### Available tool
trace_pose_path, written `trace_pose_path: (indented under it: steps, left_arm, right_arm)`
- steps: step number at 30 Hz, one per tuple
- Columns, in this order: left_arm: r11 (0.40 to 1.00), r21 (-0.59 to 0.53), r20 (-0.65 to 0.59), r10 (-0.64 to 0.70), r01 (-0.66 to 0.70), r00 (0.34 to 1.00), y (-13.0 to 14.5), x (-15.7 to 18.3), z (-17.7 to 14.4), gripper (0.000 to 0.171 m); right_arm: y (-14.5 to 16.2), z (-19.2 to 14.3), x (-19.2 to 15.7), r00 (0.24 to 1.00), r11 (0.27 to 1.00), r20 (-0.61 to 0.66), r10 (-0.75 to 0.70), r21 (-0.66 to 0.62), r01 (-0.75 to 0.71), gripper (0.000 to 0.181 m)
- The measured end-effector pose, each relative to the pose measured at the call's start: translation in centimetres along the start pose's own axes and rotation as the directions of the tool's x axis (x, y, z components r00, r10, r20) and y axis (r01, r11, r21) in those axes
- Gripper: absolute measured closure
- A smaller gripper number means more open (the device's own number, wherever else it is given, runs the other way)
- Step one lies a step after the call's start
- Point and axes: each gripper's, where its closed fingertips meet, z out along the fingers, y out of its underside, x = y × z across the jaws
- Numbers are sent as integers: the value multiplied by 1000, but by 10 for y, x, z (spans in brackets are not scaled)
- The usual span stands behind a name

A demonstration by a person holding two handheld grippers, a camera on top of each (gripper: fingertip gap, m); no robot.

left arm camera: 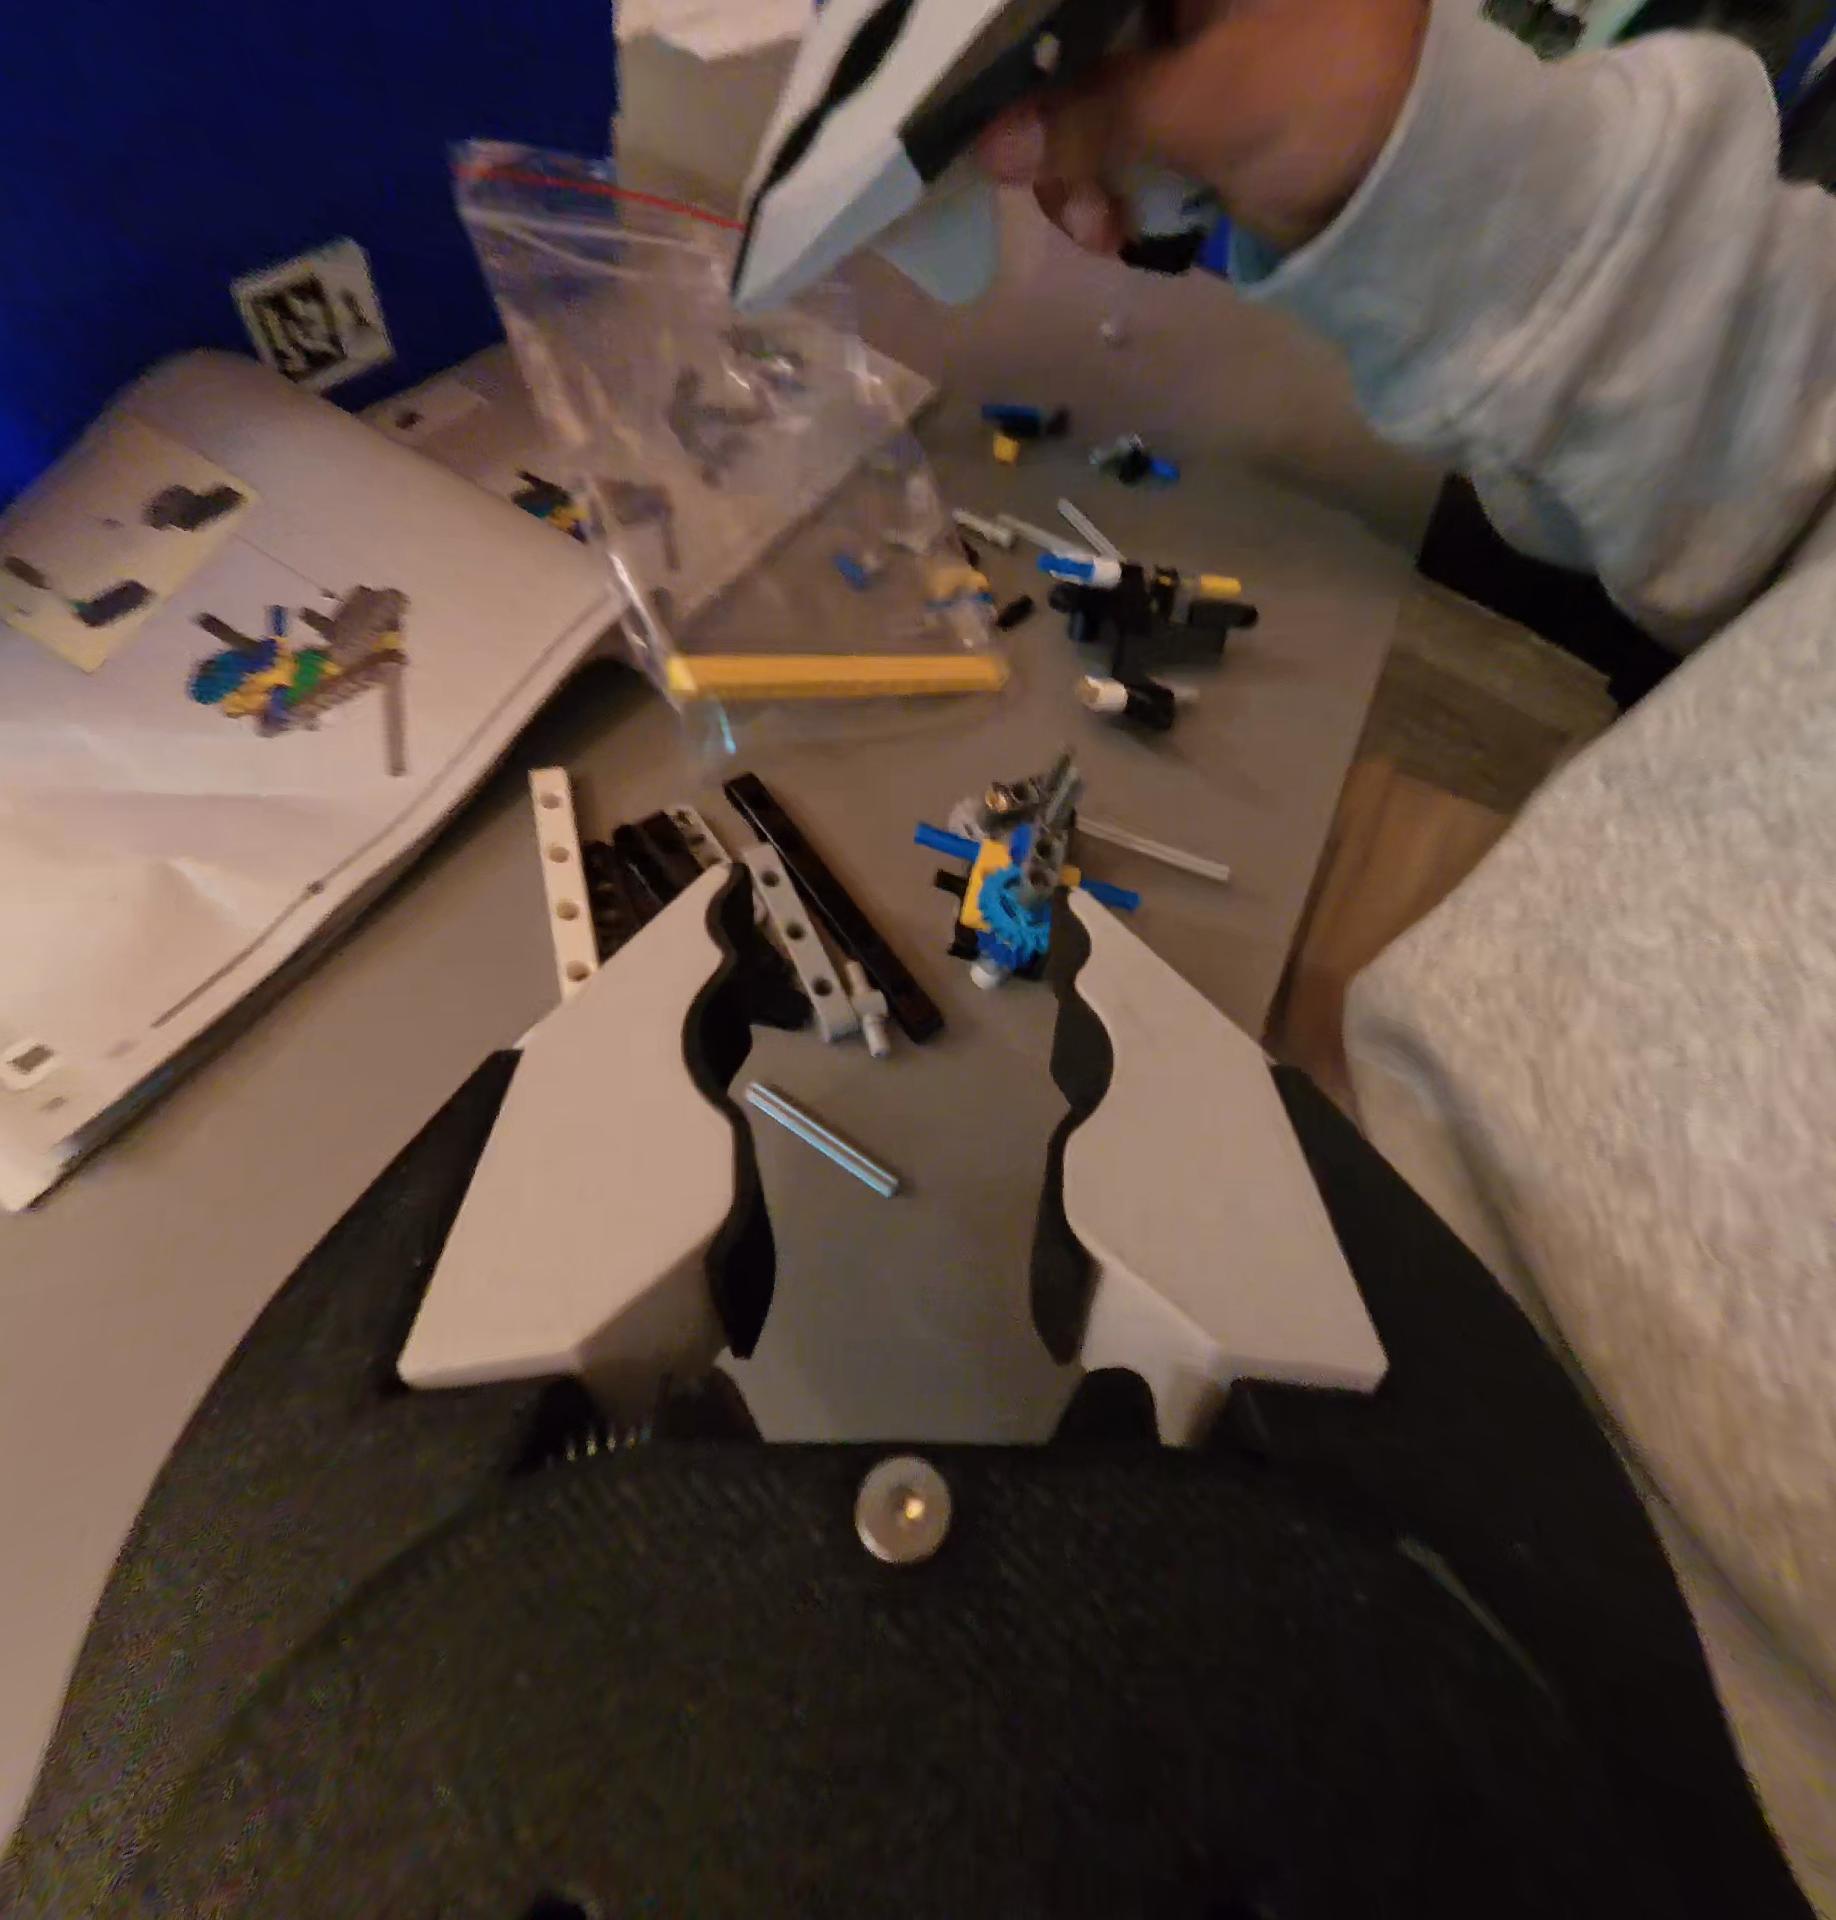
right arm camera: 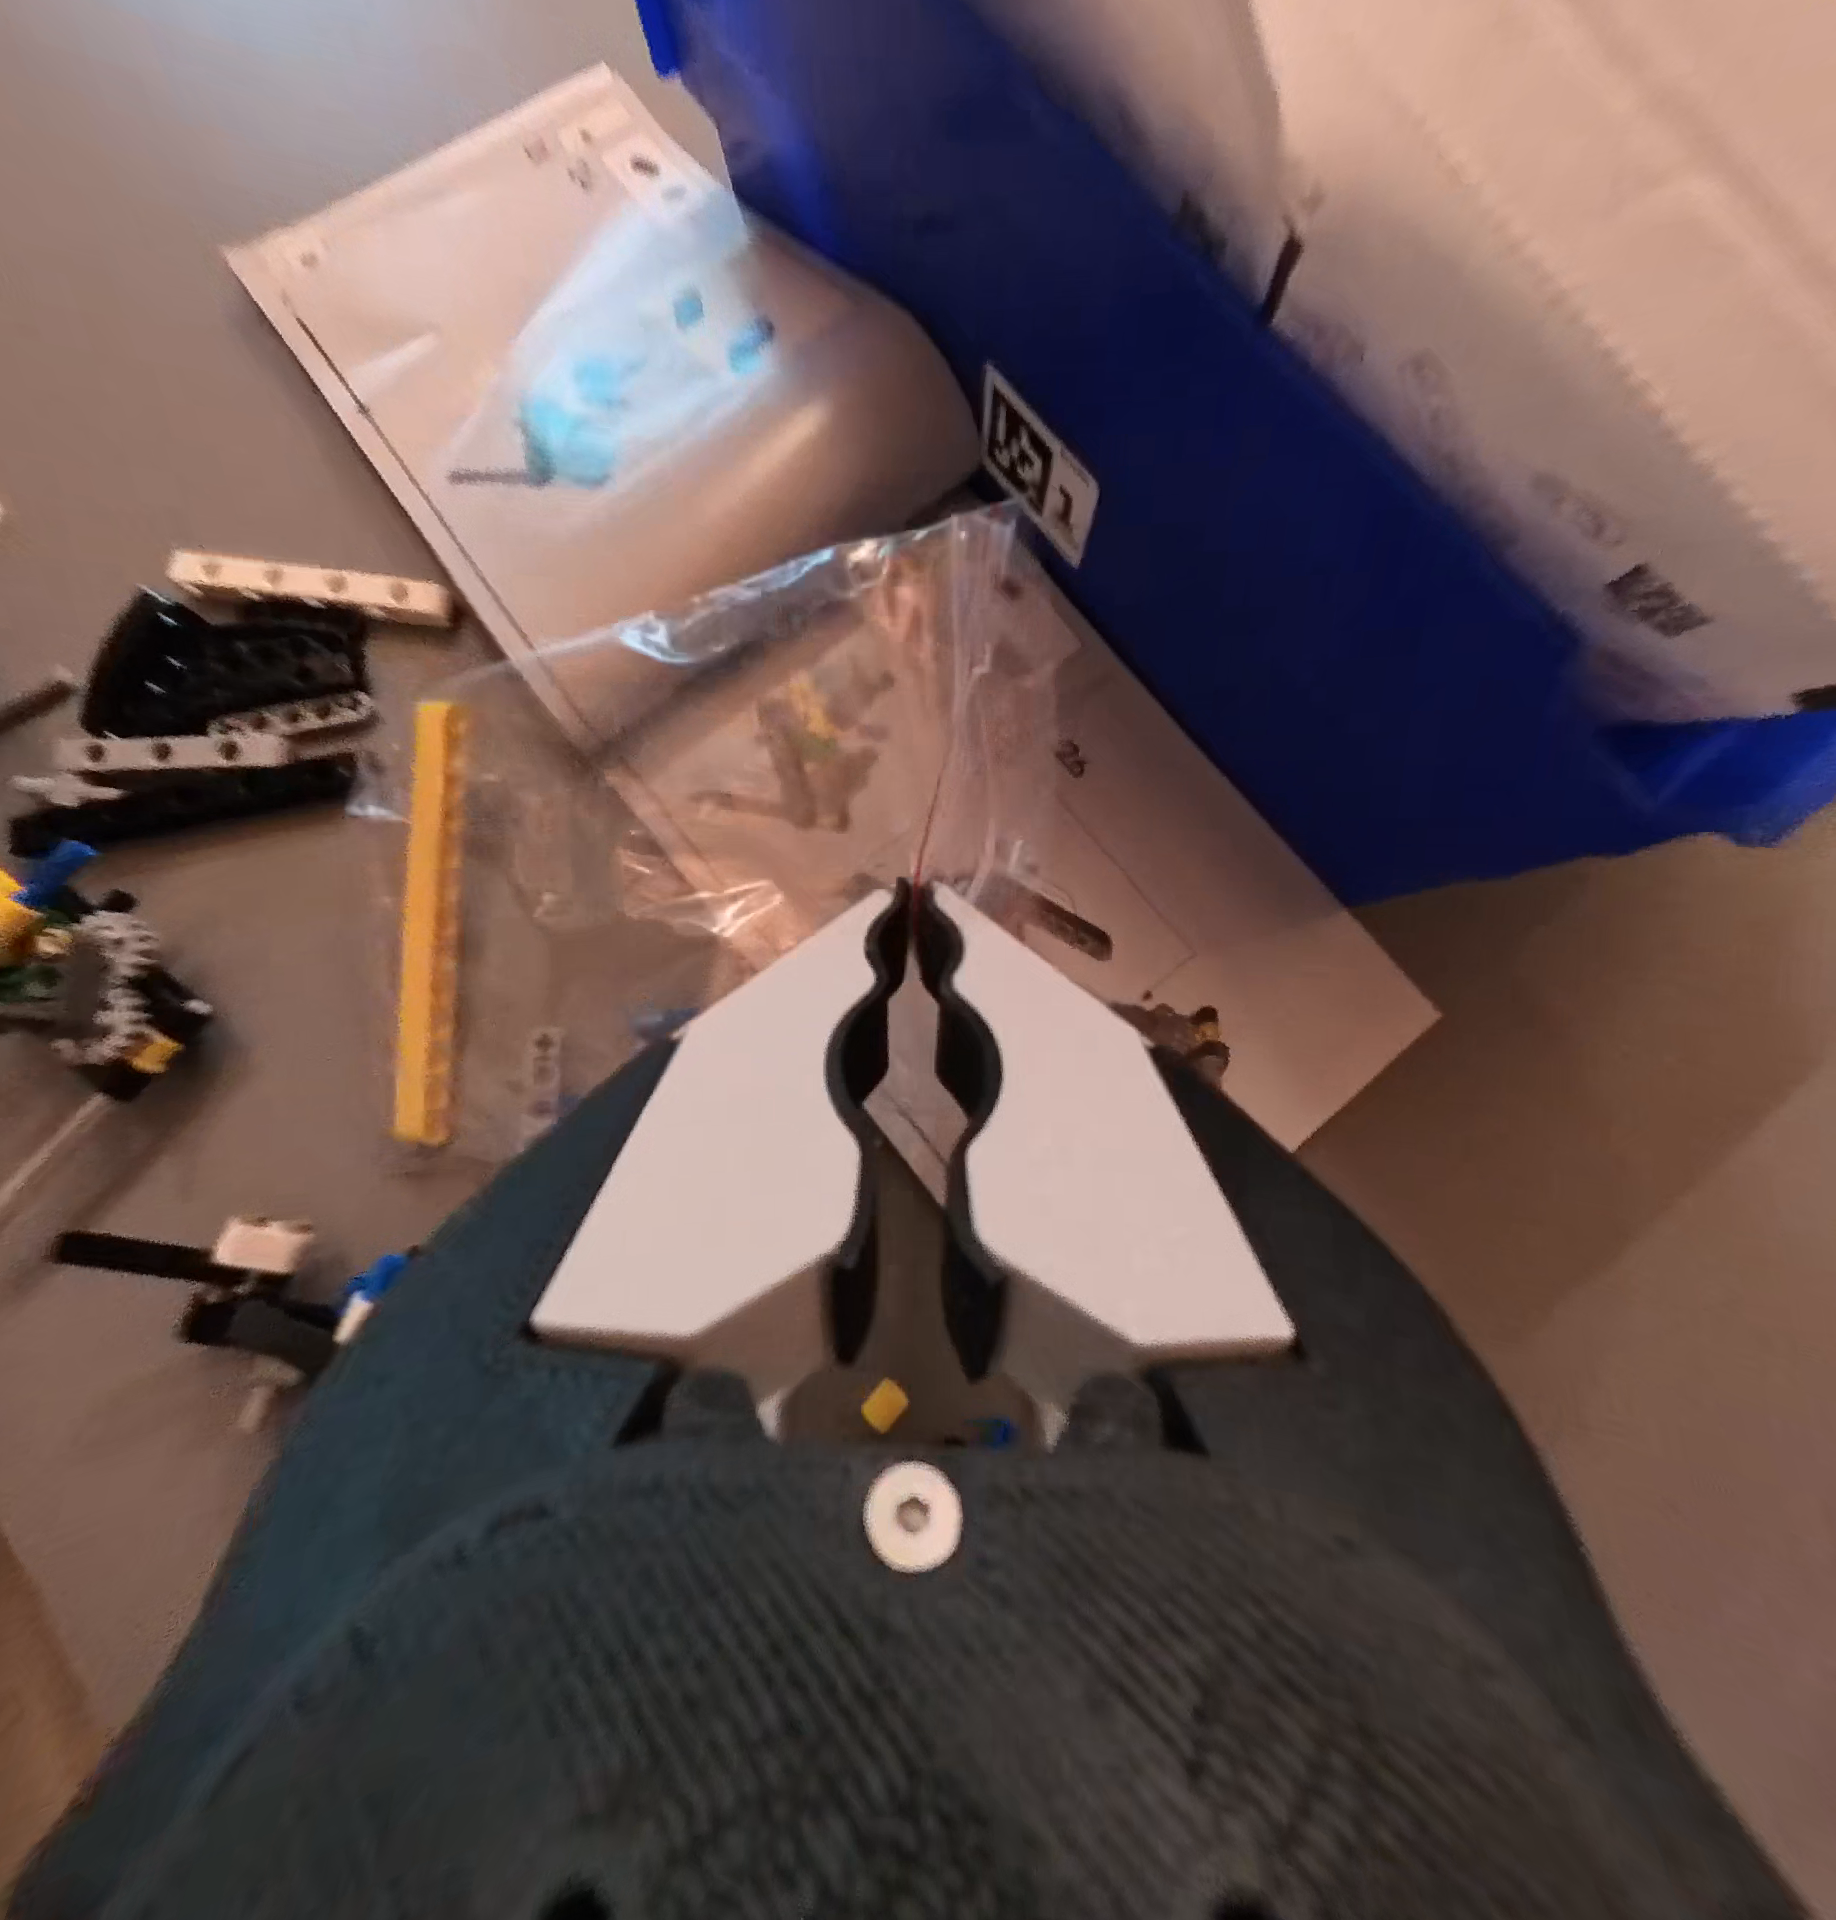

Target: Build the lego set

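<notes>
My left gripper (left arm camera: 898, 899) is open and empty above the grey table, over a light-blue axle (left arm camera: 820, 1139). A small blue, yellow and grey lego assembly (left arm camera: 1018, 883) lies just off its right fingertip. Black and white beams (left arm camera: 789, 914) lie by its left fingertip. My right gripper (right arm camera: 909, 894) is shut on the top edge of a clear plastic bag (right arm camera: 748, 748) and holds it up; in the left wrist view the bag (left arm camera: 685, 416) hangs from that gripper (left arm camera: 779, 281). A long yellow beam (left arm camera: 841, 673) lies in the bag's lower part, and shows too in the right wrist view (right arm camera: 431, 935).
An open instruction booklet (left arm camera: 218, 727) lies at the left, also in the right wrist view (right arm camera: 623, 364). A blue bin (right arm camera: 1257, 499) stands behind it. A black lego assembly (left arm camera: 1153, 608) and loose small parts lie farther back. A person in a white shirt (left arm camera: 1568, 291) leans over the table's right side. There is about 20 cm between the tips of the two grippers. My left gripper is the nearer one to the light-blue axle (left arm camera: 820, 1139): about 6 cm, against 25 cm.
</notes>
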Motion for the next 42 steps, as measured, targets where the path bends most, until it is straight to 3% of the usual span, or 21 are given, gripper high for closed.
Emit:
trace_pose_path:
  steps: [13,20,22,28,32,38,42]
  left_arm:
    - [965,253,303,-5,-75,953,-67,-22,-11,110]
    - [923,306,416,89,-232,905,-122,-10,-9,98]
    - [927,275,450,110,-254,886,-128,-12,-1,114]
    - [924,248,510,131,-290,851,-130,-17,9,123]
    - [892,283,517,167,-352,839,-134,-7,4,171]
    - [887,274,498,201,-373,844,-129,-3,6,171]
    - [883,292,496,189,-367,848,-127,-5,3,171]
  right_arm:
    - [-91,-72,-57,994,942,65,-92,329,66,181]
    - [-116,-79,-89,985,911,135,-104,410,40,181]
    - [-119,-78,-105,972,904,211,-107,428,6,181]
    - [-119,-86,-147,890,890,436,-136,448,-83,181]
    - [-119,-90,-152,853,890,510,-114,434,-141,181]
    - [-116,-90,-145,863,890,495,-104,433,-142,179]
    - [-116,-91,-138,888,888,446,-113,446,-111,159]
